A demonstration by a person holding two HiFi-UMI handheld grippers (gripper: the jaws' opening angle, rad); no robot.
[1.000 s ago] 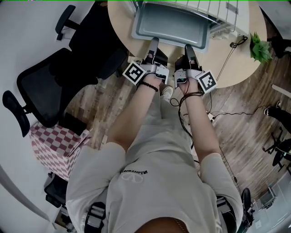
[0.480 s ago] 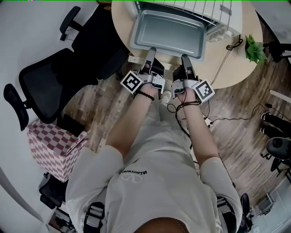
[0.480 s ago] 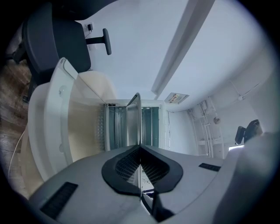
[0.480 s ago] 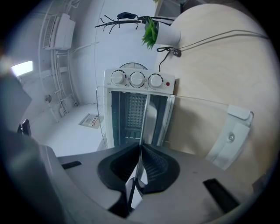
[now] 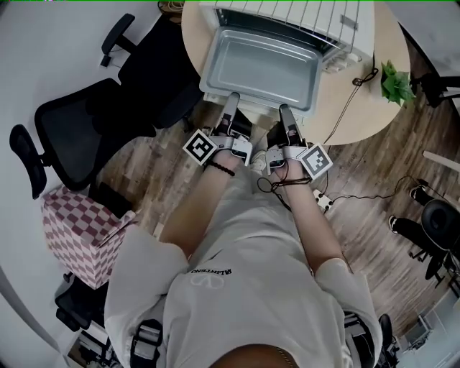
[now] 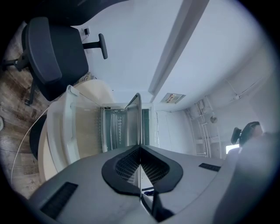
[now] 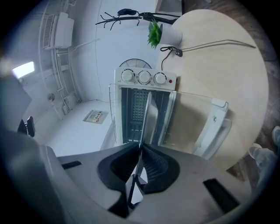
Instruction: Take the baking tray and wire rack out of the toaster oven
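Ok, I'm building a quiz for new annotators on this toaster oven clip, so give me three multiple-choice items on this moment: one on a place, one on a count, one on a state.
1. Where does the green plant stand?
A. inside the toaster oven
B. on the round table, beside the oven
C. on the baking tray

2. How many knobs does the toaster oven have?
A. one
B. three
C. five

3. How is the baking tray?
A. shut inside the oven
B. let go, flat on the table
C. gripped at its near rim from both sides

Key:
1 B: the head view shows the plant on the tabletop, right of the oven.
2 B: the right gripper view shows three in a row.
3 C: the left hand-held gripper and the right hand-held gripper are both shut on its rim.
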